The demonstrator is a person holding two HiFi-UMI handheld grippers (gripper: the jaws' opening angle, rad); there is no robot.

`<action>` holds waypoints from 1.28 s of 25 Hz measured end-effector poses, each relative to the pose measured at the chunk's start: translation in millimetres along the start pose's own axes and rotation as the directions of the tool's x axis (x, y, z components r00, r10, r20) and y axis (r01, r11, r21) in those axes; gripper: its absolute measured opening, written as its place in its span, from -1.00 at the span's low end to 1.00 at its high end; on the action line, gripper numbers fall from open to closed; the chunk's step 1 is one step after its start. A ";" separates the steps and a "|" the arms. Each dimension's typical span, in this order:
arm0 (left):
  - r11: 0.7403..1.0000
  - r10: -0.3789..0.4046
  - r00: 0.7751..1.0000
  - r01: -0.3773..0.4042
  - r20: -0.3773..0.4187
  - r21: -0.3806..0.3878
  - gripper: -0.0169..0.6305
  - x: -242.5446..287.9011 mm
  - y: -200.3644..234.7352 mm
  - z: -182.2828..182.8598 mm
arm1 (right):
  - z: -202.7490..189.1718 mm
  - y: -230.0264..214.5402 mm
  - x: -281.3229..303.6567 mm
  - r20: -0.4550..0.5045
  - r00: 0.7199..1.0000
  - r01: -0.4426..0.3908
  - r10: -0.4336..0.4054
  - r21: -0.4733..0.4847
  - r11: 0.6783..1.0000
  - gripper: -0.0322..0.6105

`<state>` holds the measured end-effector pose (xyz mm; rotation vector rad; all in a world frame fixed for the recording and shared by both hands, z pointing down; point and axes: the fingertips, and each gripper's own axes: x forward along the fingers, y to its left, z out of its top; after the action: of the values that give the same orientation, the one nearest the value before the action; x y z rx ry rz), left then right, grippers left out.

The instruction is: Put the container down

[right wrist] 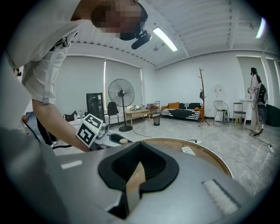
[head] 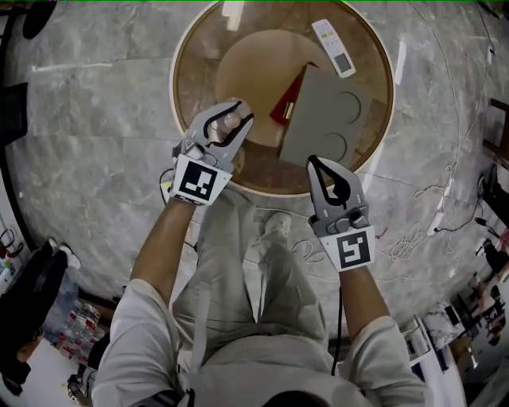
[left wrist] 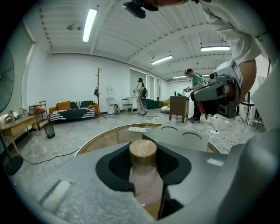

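Observation:
A small clear container [head: 231,121] with a round cork lid [left wrist: 142,152] sits upright between the jaws of my left gripper [head: 228,127], which is shut on its body [left wrist: 144,186]. In the head view it hangs over the near left part of the round glass table [head: 184,87]. My right gripper [head: 318,165] is beside it over the table's near right edge, jaws closed to a thin slit with nothing between them [right wrist: 141,144]. The right gripper view shows the left gripper's marker cube [right wrist: 89,129] at its left.
On the table lie a grey board with two round recesses [head: 318,119], a red packet [head: 288,103] half under it, a white remote [head: 334,48] and a white strip [head: 232,14]. Cables [head: 445,199] trail on the marble floor at right. Other people stand far back in the room [left wrist: 194,94].

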<state>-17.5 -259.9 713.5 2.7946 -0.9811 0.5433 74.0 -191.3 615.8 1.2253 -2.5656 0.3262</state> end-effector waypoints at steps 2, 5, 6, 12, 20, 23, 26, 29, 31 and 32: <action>1.000 -0.007 1.000 0.007 -0.003 -0.007 -0.57 3.9 0.6 -11.0 | -9.1 0.0 4.3 -0.008 1.000 0.005 -0.005 0.006 1.000 -0.89; 1.000 -0.017 1.000 0.017 -0.005 -0.007 -0.57 12.1 2.4 -22.9 | -19.8 -2.6 10.2 -0.013 1.000 0.008 -0.008 0.008 1.000 -0.89; 1.000 -0.018 1.000 0.018 -0.006 -0.006 -0.57 15.0 3.3 -25.6 | -22.7 -4.1 12.0 -0.014 1.000 0.009 -0.009 0.009 1.000 -0.89; 0.999 -0.032 0.999 0.033 -0.019 0.013 -0.57 26.3 10.9 -33.1 | -30.6 -12.5 22.3 -0.017 1.000 0.022 -0.022 0.017 1.000 -0.89; 0.998 -0.042 0.999 0.042 0.010 0.042 -0.56 29.8 11.9 -29.0 | -39.1 -16.3 25.0 -0.027 0.999 0.025 -0.025 0.015 1.000 -0.89; 0.998 -0.043 0.999 0.042 0.019 0.039 -0.56 29.1 11.8 -29.0 | -40.6 -16.7 26.3 -0.028 0.999 0.024 -0.023 0.011 1.000 -0.89; 0.998 -0.043 0.999 0.042 0.026 0.040 -0.56 28.6 12.4 -29.1 | -40.2 -16.6 29.1 -0.024 0.999 0.023 -0.023 0.012 1.000 -0.89; 0.998 -0.043 0.999 0.043 0.026 0.037 -0.56 28.8 11.6 -29.6 | -41.1 -16.8 29.9 -0.027 0.999 0.019 -0.019 0.008 1.000 -0.89; 0.998 -0.044 0.999 0.043 0.032 0.036 -0.56 29.2 11.2 -29.1 | -41.8 -17.0 30.5 -0.026 0.999 0.019 -0.019 0.007 1.000 -0.89; 0.998 -0.044 0.998 0.043 0.035 0.036 -0.55 29.5 11.4 -28.8 | -42.0 -17.0 31.2 -0.025 0.999 0.019 -0.019 0.007 1.000 -0.89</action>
<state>-11.7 -279.0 751.3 2.8590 -0.9243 0.5117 75.0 -210.9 667.2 1.2398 -2.5319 0.3446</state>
